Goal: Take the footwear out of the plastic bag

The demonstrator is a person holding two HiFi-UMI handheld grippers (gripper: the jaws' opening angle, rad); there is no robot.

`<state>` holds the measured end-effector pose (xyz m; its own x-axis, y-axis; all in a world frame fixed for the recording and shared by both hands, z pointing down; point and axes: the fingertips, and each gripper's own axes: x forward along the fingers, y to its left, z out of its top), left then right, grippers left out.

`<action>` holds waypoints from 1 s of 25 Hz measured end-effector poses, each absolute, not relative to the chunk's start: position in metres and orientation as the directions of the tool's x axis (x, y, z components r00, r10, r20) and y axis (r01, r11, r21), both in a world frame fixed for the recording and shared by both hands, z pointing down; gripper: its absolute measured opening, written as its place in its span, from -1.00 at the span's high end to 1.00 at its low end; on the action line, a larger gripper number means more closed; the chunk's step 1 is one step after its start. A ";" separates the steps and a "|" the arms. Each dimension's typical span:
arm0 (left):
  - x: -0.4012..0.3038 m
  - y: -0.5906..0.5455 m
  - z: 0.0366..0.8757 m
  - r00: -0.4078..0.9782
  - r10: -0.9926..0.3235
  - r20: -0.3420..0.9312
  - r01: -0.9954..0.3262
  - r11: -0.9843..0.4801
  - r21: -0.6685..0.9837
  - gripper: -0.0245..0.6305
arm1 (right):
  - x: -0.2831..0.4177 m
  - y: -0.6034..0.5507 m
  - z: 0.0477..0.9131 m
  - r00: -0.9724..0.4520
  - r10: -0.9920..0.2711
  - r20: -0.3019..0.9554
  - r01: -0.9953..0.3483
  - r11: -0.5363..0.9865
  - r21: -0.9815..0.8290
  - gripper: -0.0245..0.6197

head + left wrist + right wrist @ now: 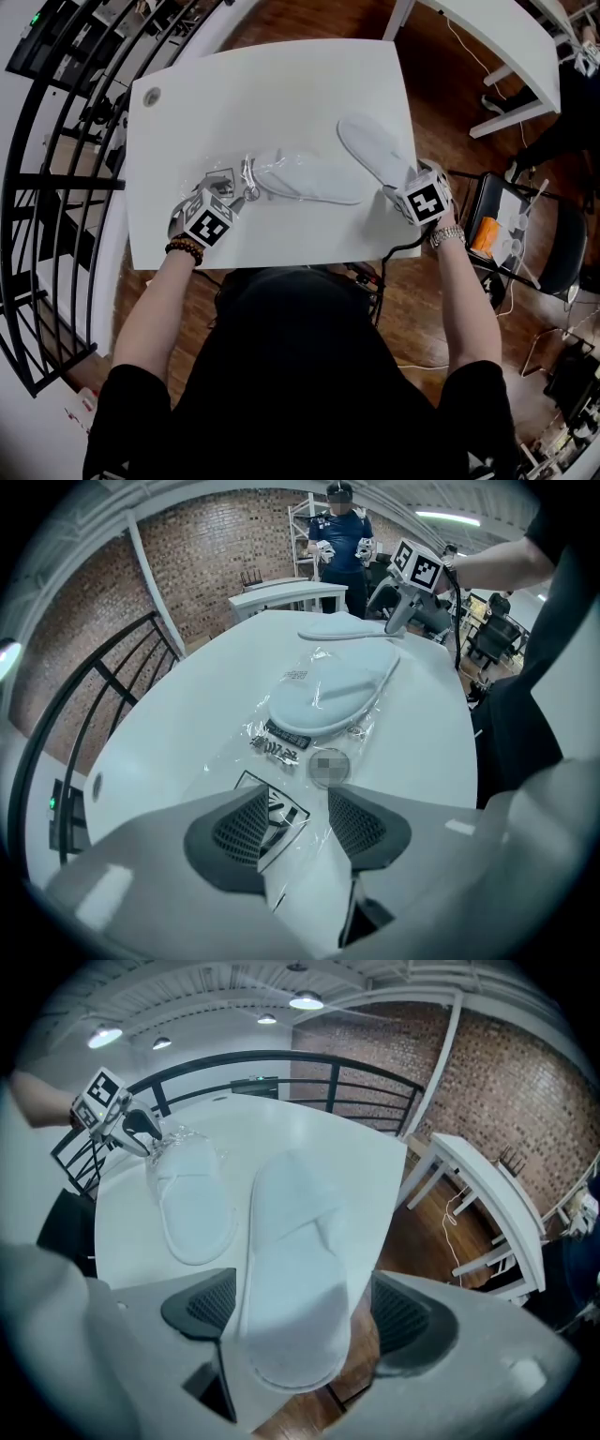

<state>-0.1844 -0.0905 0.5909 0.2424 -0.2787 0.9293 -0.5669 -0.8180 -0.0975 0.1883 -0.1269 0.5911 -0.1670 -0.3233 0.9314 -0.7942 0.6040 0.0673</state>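
White slipper (291,1241), seemingly soft and light, lies between parted right gripper (305,1314) jaws; left gripper (295,827), likewise parted, straddles slippery-looking plastic bag (272,747) edge; pinch there.

Count: 2 white slippers, one bagged slipper (309,178) and one loose slipper (373,145). 1 clear plastic bag (223,178). 2 sets of tongs, left tongs (247,194) and right tongs (390,192), with 1 marker cube each. 1 white bench (272,84), plus 1 second white table (506,42). 1 black railing (56,178). 1 black chair (561,246). 1 wristwatch (447,234), 1 bead bracelet (185,249).
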 end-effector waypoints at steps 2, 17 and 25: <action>-0.185 -0.090 0.590 0.245 -0.280 0.928 -0.566 -0.819 -0.097 0.27 | 0.177 -0.132 0.577 -0.188 -0.362 0.913 -0.765 0.637 0.095 -0.41; -0.187 -0.091 0.584 0.261 -0.285 0.922 -0.551 -0.829 -0.100 0.27 | 0.029 -0.107 0.570 -0.398 -0.142 0.906 -0.322 0.947 0.007 -0.41; -0.186 -0.091 0.583 0.268 -0.278 0.922 -0.548 -0.832 -0.092 0.27 | 0.006 -0.099 0.598 -0.341 -0.025 0.940 -0.240 0.969 -0.061 -0.43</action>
